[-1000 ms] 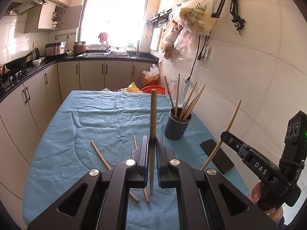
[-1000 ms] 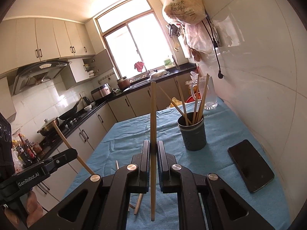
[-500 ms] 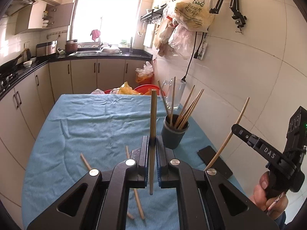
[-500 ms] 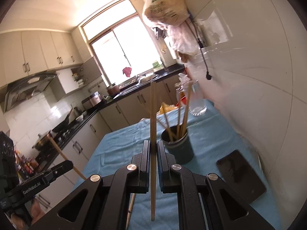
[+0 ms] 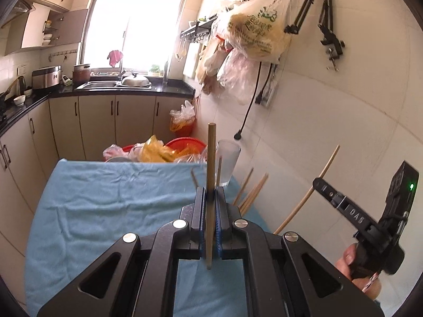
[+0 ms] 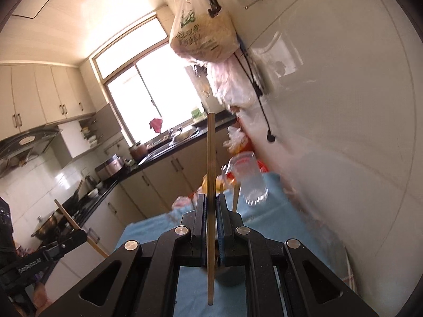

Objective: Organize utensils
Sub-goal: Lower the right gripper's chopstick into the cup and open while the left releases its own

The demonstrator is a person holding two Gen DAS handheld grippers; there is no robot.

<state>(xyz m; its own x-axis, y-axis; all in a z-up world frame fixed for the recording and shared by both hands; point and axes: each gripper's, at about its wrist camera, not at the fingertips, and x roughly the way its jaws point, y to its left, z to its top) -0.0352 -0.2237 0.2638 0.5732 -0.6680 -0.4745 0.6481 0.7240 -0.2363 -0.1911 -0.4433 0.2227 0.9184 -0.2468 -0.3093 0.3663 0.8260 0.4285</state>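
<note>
One wooden chopstick (image 5: 210, 185) is clamped upright between the closed jaws of the left gripper (image 5: 210, 198), above the blue tablecloth (image 5: 105, 198). A second chopstick (image 6: 210, 198) is clamped in the same way by the right gripper (image 6: 210, 203). More chopsticks (image 5: 251, 192) are seen behind, near a glass cup (image 5: 228, 163).

Left gripper (image 5: 210, 198) clamped; right gripper (image 6: 210, 198) clamped, tilted.
</note>
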